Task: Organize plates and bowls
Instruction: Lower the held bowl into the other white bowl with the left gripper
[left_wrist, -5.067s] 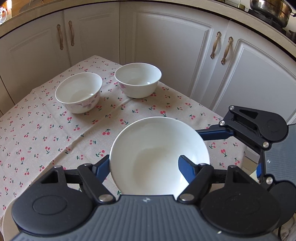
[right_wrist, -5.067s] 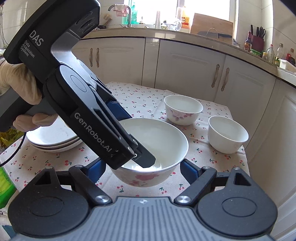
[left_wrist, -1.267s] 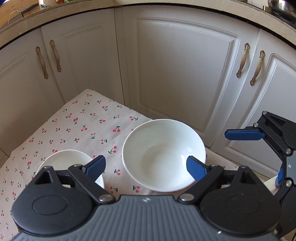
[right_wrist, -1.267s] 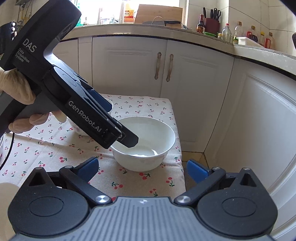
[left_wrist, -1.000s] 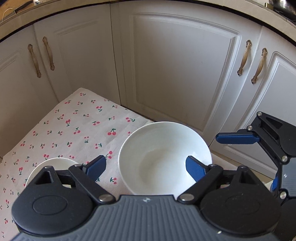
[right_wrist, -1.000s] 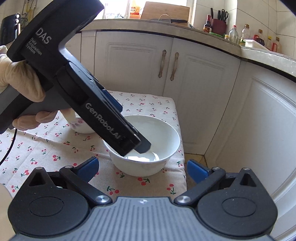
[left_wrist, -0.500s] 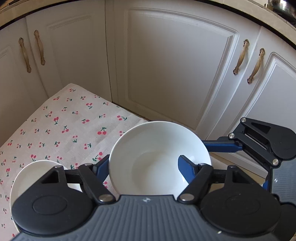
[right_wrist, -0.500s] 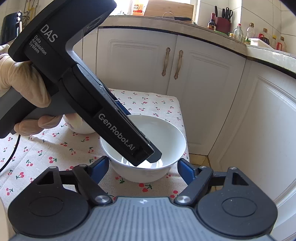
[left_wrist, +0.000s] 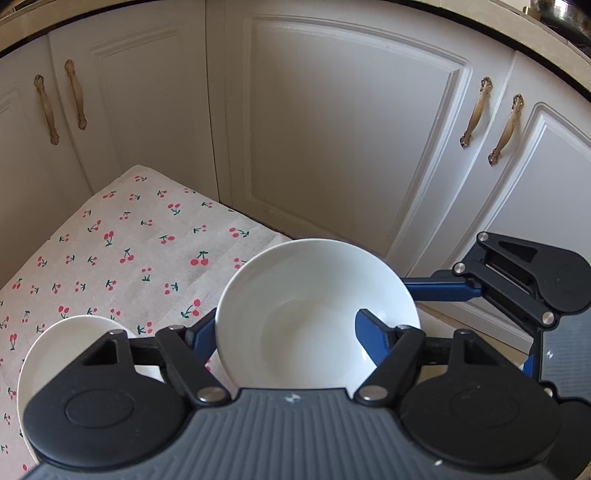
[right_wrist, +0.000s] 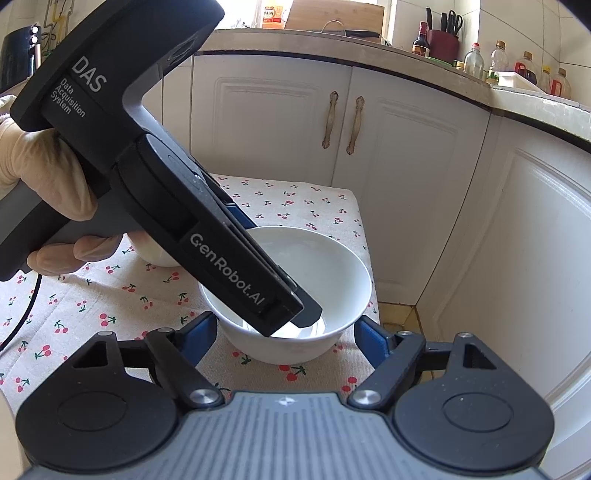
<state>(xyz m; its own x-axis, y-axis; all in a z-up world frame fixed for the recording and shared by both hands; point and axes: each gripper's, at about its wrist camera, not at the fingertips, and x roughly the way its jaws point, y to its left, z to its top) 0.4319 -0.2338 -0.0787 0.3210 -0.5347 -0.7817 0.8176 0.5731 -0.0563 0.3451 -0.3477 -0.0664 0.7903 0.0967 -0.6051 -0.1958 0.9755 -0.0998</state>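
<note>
A white bowl (left_wrist: 314, 317) sits near the corner of the cherry-print tablecloth (left_wrist: 122, 254). My left gripper (left_wrist: 284, 328) straddles its near wall: one blue finger (left_wrist: 373, 338) is inside, the other outside, closed on the rim. In the right wrist view the same bowl (right_wrist: 332, 291) sits between the blue fingers (right_wrist: 369, 339) of my right gripper (right_wrist: 284, 332), which close on its sides. The left tool (right_wrist: 192, 229) reaches into the bowl from above. A second white bowl (left_wrist: 70, 343) stands at lower left, partly hidden.
White cabinet doors (left_wrist: 332, 147) stand just beyond the table corner, with floor (right_wrist: 399, 314) below the edge. The second bowl also shows behind the left tool in the right wrist view (right_wrist: 155, 254). Bottles and a knife block stand on the counter (right_wrist: 480, 62).
Both grippers have closed in from wide open onto the bowl at the table corner. Five seconds ago they held a larger bowl farther back on the table.
</note>
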